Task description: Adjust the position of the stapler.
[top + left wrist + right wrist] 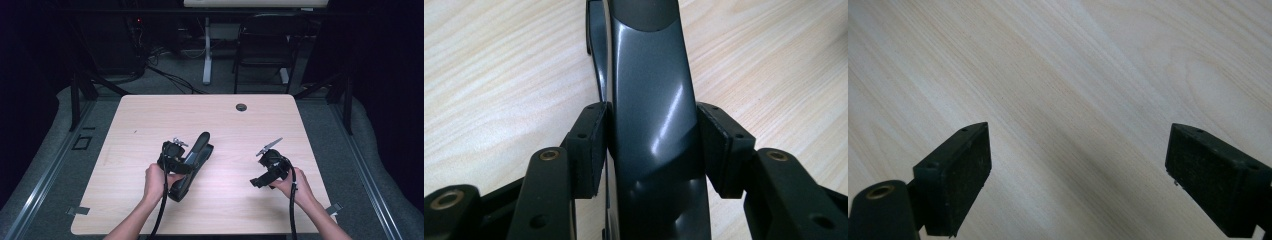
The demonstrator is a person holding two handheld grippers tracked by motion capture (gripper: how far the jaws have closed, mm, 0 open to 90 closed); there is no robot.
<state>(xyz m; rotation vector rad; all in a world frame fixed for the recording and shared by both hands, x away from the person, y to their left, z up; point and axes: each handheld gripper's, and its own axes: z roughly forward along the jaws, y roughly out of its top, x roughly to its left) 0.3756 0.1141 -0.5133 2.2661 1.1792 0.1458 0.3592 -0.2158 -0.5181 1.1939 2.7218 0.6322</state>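
Note:
A long dark grey glossy tool, like a heavy stapler [199, 150], lies slanted on the light wooden table [225, 120], left of the middle. My left gripper [190, 167] reaches it from the left and is shut on its body. In the left gripper view both pads [591, 145] press against the sides of the stapler [649, 75]. My right gripper [256, 182] hovers low over the table at the right, apart from the stapler. Its jaws stand open in the right gripper view, with bare wood between the pads [960, 172] of the right gripper [1078, 180].
A round cable hole [241, 107] sits near the table's far edge. Beyond the table stand a black chair [265, 40] and a white desk leg [206, 55], with cables on the floor. Dark curtains close off both sides.

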